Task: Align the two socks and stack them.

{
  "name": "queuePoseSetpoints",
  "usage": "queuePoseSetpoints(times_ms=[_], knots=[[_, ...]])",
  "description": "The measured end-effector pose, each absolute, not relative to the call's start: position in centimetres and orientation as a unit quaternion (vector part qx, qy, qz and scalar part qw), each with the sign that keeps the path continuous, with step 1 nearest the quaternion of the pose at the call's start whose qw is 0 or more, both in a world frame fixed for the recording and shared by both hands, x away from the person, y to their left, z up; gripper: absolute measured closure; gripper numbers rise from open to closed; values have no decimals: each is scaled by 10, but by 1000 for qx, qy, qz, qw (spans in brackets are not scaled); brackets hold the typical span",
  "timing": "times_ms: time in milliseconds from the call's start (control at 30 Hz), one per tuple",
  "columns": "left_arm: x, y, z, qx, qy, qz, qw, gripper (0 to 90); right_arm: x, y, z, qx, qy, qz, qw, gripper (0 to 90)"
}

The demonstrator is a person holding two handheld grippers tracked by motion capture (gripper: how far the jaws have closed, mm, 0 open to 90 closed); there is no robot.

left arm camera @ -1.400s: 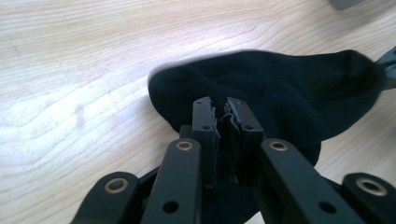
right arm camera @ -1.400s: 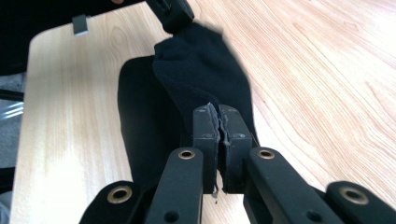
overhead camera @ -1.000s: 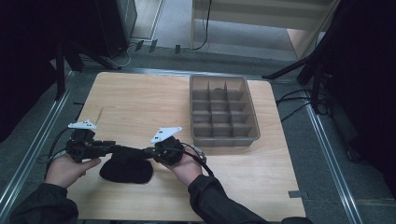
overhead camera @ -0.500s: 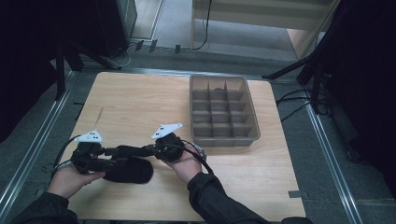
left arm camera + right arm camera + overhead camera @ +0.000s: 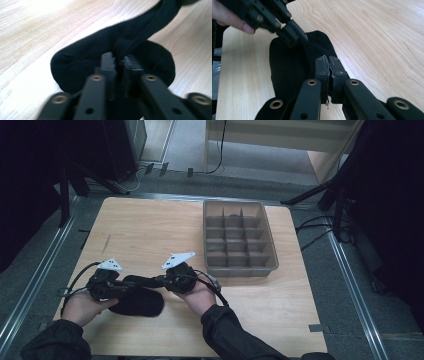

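Folding step on the black sock [image 5: 137, 302], lying near the desk [image 5: 150, 235] front edge, well left of the grey tray [image 5: 272, 255]. Left tongs [image 5: 119, 61] just closed, now pinching a fabric fold; right tongs [image 5: 329, 65] clamped on its other end. Next: lift together, keep tension.

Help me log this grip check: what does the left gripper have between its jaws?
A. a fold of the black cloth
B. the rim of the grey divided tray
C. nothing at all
A: the left gripper pinches a raised fold of the soft black cloth.
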State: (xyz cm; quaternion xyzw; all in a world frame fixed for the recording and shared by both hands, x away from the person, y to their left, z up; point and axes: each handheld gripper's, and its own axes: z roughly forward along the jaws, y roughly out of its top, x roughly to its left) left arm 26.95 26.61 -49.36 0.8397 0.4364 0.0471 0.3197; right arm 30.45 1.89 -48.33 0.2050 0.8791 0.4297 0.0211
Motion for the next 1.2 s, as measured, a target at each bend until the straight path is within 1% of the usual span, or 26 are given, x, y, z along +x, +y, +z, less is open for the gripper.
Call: queuePoseSetpoints(times_ms=[67, 200, 233, 267, 300, 333, 367, 500, 533, 600, 733, 967, 1100, 1200], knots=[[270, 265, -490, 843, 432, 51, 317, 838, 304, 19, -483, 204, 879, 430, 22, 868], [268, 267, -481, 842, 435, 40, 316, 837, 302, 18, -481, 200, 880, 430, 24, 859], [267, 267, -477, 843, 434, 41, 315, 836, 302, 17, -480, 197, 881, 428, 25, 833], [267, 268, -474, 844, 433, 33, 313, 835, 301, 17, -480, 191, 884, 427, 26, 768], [267, 268, -470, 849, 431, 31, 306, 836, 300, 17, -480, 186, 886, 423, 26, 728], [267, 269, -467, 848, 434, 26, 303, 836, 299, 17, -479, 178, 890, 419, 31, 722], [268, 270, -464, 847, 437, 16, 301, 836, 298, 17, -478, 171, 892, 417, 31, 697], [270, 271, -450, 851, 442, -1, 283, 835, 298, 13, -474, 170, 890, 421, 37, 685], [269, 270, -447, 854, 441, -7, 275, 834, 297, 13, -472, 170, 889, 425, 33, 682], [268, 266, -442, 857, 445, -7, 260, 833, 295, 13, -470, 165, 887, 431, 31, 656], [265, 261, -434, 858, 444, -10, 260, 829, 288, 20, -468, 151, 888, 434, 23, 624], [268, 254, -435, 847, 466, -22, 254, 827, 276, 35, -471, 143, 886, 441, 9, 497], [272, 255, -439, 835, 484, -30, 259, 824, 270, 42, -476, 144, 886, 439, 13, 475], [273, 253, -444, 829, 492, -37, 263, 824, 267, 48, -480, 156, 884, 441, -10, 461]])
